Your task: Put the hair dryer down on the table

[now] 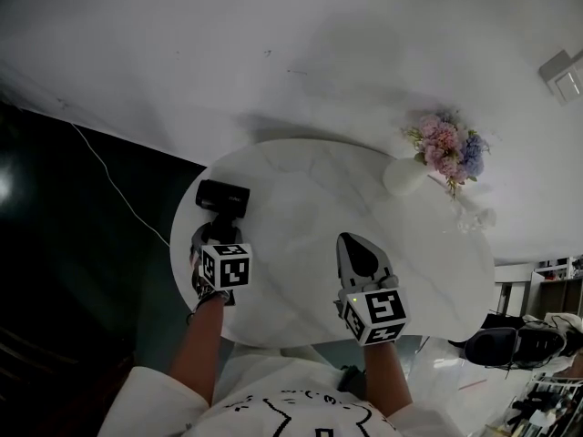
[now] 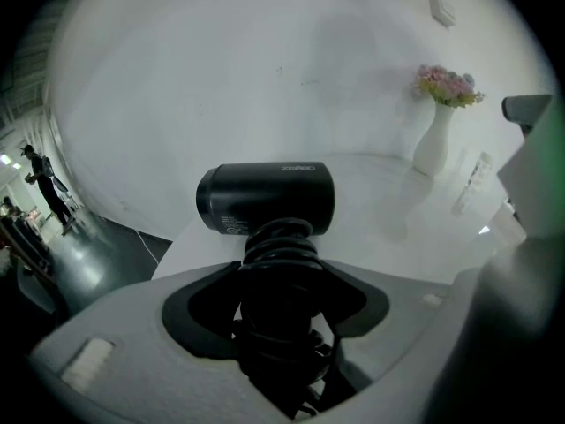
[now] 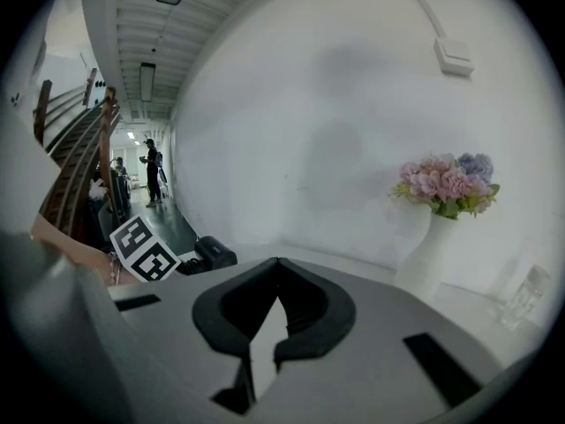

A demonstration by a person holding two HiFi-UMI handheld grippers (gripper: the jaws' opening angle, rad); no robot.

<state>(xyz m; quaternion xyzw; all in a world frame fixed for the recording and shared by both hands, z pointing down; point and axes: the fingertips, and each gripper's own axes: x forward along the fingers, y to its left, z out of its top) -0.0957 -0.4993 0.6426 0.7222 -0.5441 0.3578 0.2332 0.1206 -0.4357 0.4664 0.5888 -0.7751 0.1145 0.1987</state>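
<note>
The black hair dryer (image 1: 223, 198) is over the left part of the round white marble table (image 1: 301, 185), its barrel lying crosswise. My left gripper (image 1: 217, 232) is shut on its handle. In the left gripper view the handle, wound with black cord, fills the gap between the jaws below the barrel (image 2: 265, 198). I cannot tell whether the dryer touches the tabletop. My right gripper (image 1: 357, 246) hovers over the table's near middle, shut and empty, its black pads (image 3: 309, 321) meeting at the tips. The right gripper view also catches the dryer (image 3: 214, 253) at its left.
A white vase (image 1: 404, 177) of pink and purple flowers (image 1: 448, 149) stands at the table's far right, with a small clear glass (image 1: 475, 217) beside it. A white cable (image 1: 117, 188) runs over the dark floor at left. Black shoes (image 1: 510, 342) lie at right.
</note>
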